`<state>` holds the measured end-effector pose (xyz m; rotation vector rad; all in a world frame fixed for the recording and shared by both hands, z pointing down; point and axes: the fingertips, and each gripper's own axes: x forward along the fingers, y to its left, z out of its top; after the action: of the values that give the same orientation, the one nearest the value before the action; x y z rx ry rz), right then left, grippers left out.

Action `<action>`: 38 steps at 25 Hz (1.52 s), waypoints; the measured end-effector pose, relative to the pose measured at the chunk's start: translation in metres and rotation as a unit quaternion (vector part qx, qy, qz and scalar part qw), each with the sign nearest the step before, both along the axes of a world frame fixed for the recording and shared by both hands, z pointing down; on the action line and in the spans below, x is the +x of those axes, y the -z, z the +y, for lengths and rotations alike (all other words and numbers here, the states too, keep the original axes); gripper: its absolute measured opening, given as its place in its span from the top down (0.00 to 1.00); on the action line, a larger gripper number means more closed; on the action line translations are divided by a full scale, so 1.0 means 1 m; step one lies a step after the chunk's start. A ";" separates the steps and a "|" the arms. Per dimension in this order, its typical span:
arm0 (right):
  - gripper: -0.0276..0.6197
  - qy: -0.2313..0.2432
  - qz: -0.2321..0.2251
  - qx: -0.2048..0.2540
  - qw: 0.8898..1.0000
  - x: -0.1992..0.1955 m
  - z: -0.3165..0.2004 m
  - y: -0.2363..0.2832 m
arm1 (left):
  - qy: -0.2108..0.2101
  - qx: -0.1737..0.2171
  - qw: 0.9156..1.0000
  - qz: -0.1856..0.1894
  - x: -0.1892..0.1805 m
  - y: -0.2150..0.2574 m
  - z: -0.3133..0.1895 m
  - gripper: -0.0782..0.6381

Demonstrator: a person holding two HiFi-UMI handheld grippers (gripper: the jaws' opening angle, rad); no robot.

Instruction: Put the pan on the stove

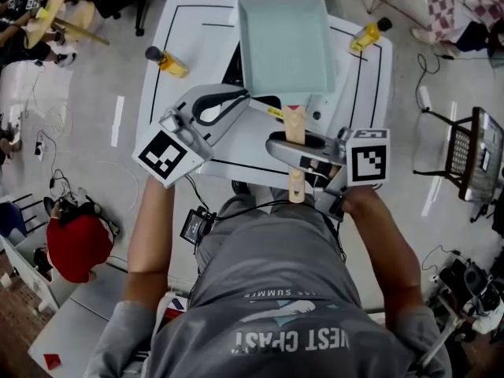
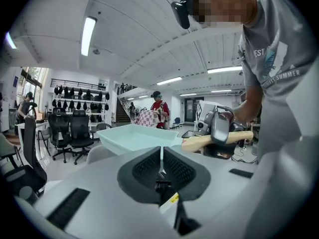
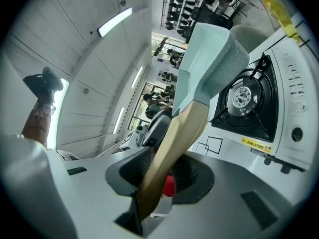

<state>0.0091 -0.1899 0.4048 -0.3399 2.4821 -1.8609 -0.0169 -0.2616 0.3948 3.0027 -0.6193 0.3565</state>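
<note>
Right hand-held gripper (image 3: 158, 166) clamps wooden handle (image 1: 295, 131); pan (image 1: 283, 46) pale teal, square.

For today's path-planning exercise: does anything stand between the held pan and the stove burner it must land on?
Nothing visible does. The burner is bare below the pan, which the right claw holds by its wooden handle. Two yellow bottles stand well aside, left and right of it.
</note>
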 end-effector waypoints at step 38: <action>0.76 0.006 -0.002 -0.030 1.000 -0.002 -0.029 -0.094 | 0.026 -0.082 0.996 -0.021 -0.001 -0.111 -0.028 0.87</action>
<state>0.0069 -0.2188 0.4991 -0.3223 2.4354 -1.9414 -0.0182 -0.2897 0.5056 2.8239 -0.6355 0.4448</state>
